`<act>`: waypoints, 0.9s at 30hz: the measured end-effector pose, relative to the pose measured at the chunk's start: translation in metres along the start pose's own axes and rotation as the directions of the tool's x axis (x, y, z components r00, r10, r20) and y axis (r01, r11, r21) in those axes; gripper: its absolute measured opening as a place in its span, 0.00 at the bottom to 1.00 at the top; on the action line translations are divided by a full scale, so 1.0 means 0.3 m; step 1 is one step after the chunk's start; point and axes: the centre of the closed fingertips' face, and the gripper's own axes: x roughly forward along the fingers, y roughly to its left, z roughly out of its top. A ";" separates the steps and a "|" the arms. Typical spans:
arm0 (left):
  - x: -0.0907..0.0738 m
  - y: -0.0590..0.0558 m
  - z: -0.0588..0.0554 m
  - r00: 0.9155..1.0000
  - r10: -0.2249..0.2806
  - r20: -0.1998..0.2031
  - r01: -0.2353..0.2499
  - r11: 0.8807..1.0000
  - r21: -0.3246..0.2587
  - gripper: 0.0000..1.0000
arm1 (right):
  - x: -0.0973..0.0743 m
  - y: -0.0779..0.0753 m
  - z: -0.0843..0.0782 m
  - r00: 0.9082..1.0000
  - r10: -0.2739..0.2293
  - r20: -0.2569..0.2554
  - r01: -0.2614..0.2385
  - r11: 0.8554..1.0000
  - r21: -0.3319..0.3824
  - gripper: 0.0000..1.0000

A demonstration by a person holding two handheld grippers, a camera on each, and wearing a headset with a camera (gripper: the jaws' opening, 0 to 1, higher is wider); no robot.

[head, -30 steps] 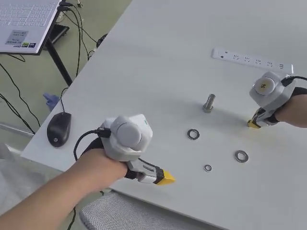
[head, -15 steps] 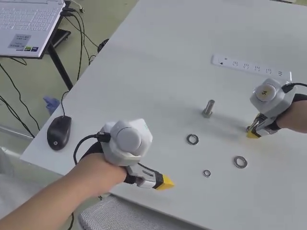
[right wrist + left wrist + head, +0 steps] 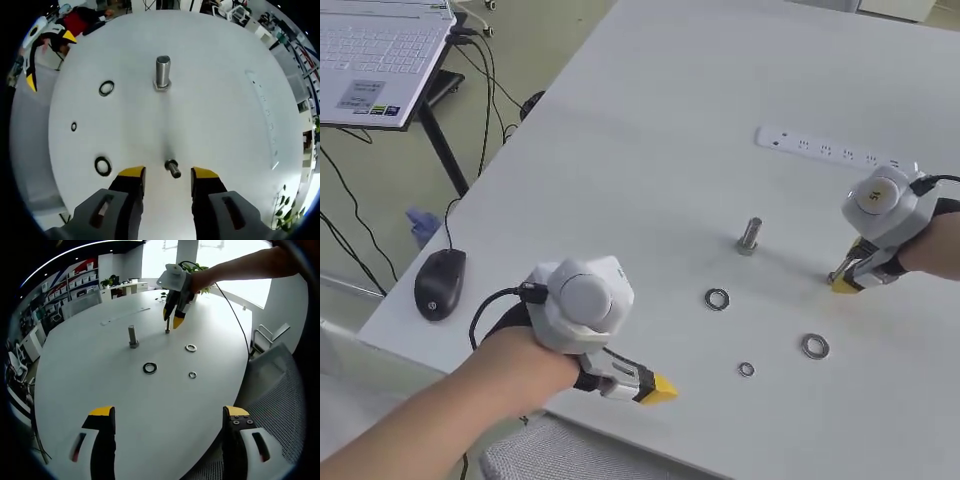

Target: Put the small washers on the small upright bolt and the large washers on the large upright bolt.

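The large upright bolt (image 3: 750,236) (image 3: 161,72) (image 3: 132,336) stands mid-table. A small upright bolt (image 3: 172,167) (image 3: 167,331) stands between the jaws of my right gripper (image 3: 168,173) (image 3: 842,281), which is open and not touching it. Two large washers (image 3: 717,299) (image 3: 815,346) and one small washer (image 3: 746,369) lie flat on the white table (image 3: 650,150). My left gripper (image 3: 168,412) (image 3: 657,388) is open wide and empty, held near the table's front edge, well short of the washers.
A white power strip (image 3: 835,150) lies beyond the bolts. Near the table's left edge is a black mouse (image 3: 438,283). A laptop (image 3: 375,50) on a stand is off the table to the left, and a mesh chair (image 3: 550,455) sits below the front edge.
The head view has shifted a little. Both grippers, the bolts and the washers keep their places.
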 end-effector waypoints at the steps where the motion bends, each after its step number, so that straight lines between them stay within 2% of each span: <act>1: -0.002 -0.002 0.004 1.000 0.000 0.003 0.000 1.000 0.003 0.89 | -0.006 0.000 0.004 1.000 0.000 0.004 0.000 1.000 0.005 0.38; 18: -0.017 -0.019 0.019 1.000 0.004 0.021 -0.004 1.000 0.011 0.88 | -0.079 0.059 0.036 1.000 -0.013 0.028 0.013 1.000 -0.005 0.37; 27: -0.025 -0.032 0.016 1.000 -0.002 0.018 0.001 1.000 0.022 0.87 | -0.098 0.147 0.036 0.999 -0.007 0.035 0.008 1.000 -0.013 0.37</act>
